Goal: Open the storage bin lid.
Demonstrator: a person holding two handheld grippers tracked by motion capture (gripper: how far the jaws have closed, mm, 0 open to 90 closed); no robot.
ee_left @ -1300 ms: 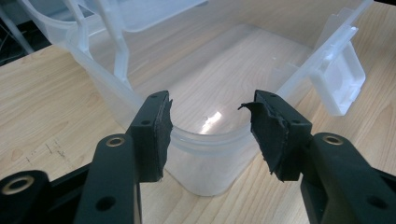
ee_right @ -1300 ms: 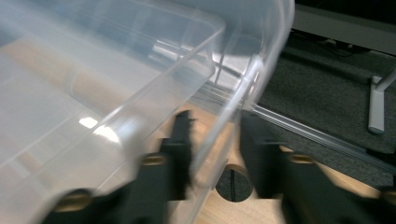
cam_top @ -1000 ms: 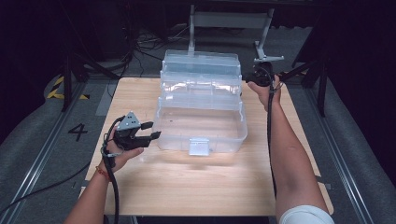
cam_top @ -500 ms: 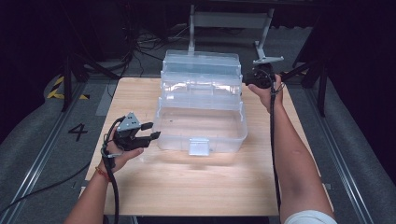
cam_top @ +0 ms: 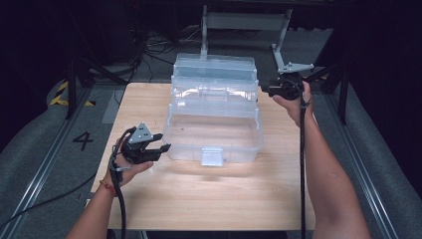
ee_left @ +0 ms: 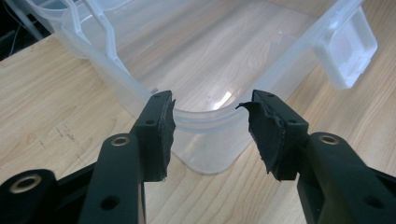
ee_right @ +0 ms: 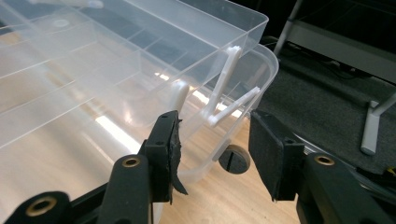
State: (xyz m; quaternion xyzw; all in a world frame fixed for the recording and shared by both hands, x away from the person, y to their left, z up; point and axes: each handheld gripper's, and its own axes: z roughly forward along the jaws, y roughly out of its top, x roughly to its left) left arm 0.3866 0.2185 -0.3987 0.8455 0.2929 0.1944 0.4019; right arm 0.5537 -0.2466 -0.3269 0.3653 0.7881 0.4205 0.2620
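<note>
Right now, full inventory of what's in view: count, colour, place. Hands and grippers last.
Tiered box: one, clear plastic, opened out in steps, centre of table.
Latch: one, clear, on the box's near wall.
Table: one, light wood, under the box.
Stand: one, grey metal, on the floor beyond the table.
Floor marking "4": one, black, left of the table.
Left gripper: one, black, open, at the box's near left corner.
Right gripper: one, black, jaws have just been opening, nothing pinched, at the box's far right corner.

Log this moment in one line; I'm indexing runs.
left tongs: open, at box corner | right tongs: open, just opening, off tray arm
</note>
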